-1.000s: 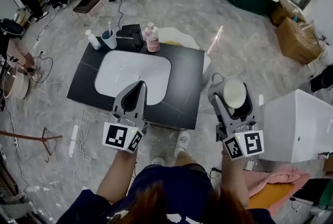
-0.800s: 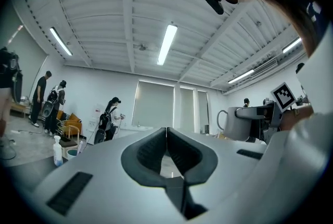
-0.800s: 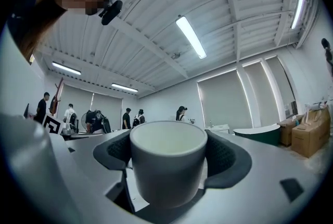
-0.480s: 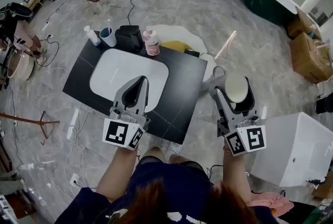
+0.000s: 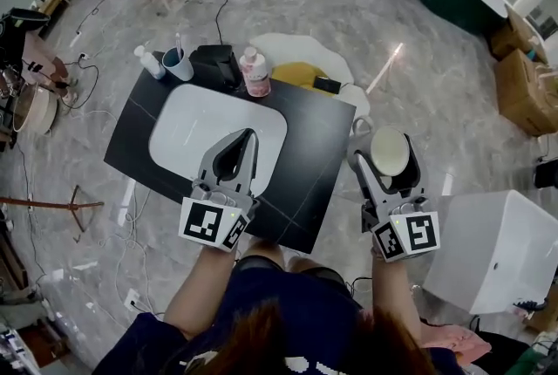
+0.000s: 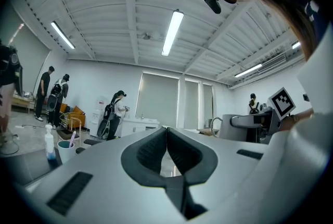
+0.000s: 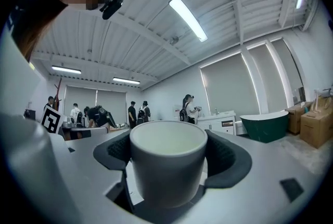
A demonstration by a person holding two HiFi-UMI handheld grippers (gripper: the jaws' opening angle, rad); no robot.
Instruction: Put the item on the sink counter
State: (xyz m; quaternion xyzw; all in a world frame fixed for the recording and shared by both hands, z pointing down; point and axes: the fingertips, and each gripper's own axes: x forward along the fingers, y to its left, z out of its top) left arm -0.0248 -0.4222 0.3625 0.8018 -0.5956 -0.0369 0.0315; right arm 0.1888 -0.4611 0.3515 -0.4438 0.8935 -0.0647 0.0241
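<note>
Beside black counter [image 5: 307,157], right tool [image 5: 384,160] grips grey mug [image 7: 166,165].

the right gripper [image 7: 169,153] has its dark padded jaws pressed on both sides of a grey mug [image 7: 167,171], which stands upright with its pale inside showing. far to the right is a dark green bathtub [image 7: 263,125], with cardboard boxes [image 7: 316,125] just beside it at the right edge and a white cabinet [image 7: 222,125] to its left. several people [image 7: 136,112] stand far off, middle and left. a long ceiling lamp [image 7: 188,19] glows overhead. a square marker [image 7: 51,119] shows at the far left.
</note>
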